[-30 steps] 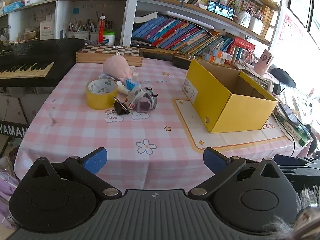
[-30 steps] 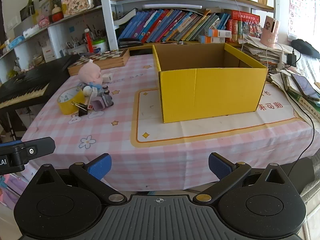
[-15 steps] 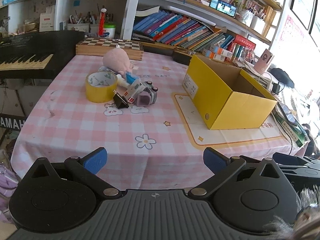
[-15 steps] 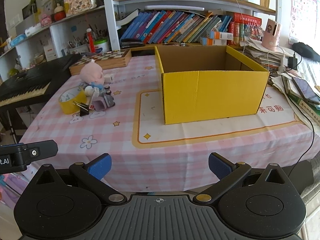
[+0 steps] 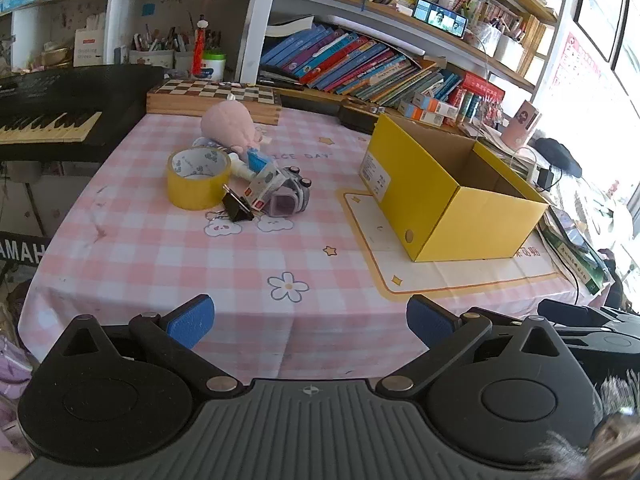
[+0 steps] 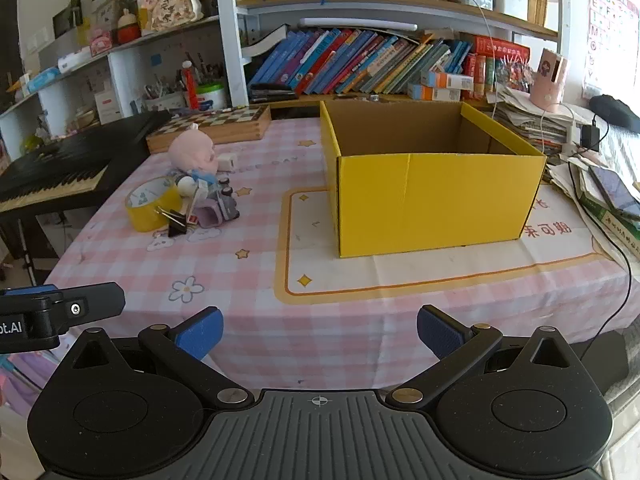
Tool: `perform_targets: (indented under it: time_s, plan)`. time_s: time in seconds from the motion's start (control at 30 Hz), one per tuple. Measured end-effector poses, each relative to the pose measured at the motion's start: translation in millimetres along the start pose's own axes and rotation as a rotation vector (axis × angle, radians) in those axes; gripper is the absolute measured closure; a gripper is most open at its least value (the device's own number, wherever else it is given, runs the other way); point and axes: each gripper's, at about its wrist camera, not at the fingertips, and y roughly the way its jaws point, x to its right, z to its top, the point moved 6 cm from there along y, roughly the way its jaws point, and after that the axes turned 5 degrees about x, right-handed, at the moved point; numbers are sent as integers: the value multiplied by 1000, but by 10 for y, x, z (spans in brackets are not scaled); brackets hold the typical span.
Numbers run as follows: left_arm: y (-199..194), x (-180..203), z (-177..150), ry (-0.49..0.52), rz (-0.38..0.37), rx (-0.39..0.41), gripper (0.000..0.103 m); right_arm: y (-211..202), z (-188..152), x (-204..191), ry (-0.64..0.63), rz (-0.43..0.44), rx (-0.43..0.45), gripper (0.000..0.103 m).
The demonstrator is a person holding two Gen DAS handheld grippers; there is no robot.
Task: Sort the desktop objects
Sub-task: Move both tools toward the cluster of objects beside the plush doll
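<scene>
A pile of small objects lies at the left of the pink checked table: a yellow tape roll (image 5: 199,179) (image 6: 152,203), a pink plush doll (image 5: 229,126) (image 6: 192,155), a black binder clip (image 5: 237,207) (image 6: 176,222), a small white and red box (image 5: 264,185) and a purple toy (image 5: 289,200) (image 6: 218,210). An open, empty yellow cardboard box (image 5: 448,188) (image 6: 432,184) stands at the right. My left gripper (image 5: 310,320) is open and empty at the table's front edge. My right gripper (image 6: 320,332) is open and empty, also in front of the table.
A wooden chessboard (image 5: 212,98) lies at the back of the table. A black keyboard (image 5: 60,116) stands to the left. Bookshelves (image 6: 360,60) rise behind. Papers, cables and a phone (image 6: 612,190) lie to the right. The other gripper's body (image 6: 52,314) shows at the left.
Both grippers have risen and moved slightly forward toward the table, so more of the tabletop shows. Both stay open. No object has moved.
</scene>
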Motion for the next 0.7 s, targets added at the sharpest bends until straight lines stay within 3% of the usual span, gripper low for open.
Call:
perform_targets:
  time_s: [0.4, 0.7]
  plan:
    - [-71, -29, 34, 14, -5, 31, 0, -18, 5, -76, -7, 5, 12, 0]
    - [-121, -89, 30, 12, -10, 25, 0, -28, 26, -238, -27, 68, 14, 0]
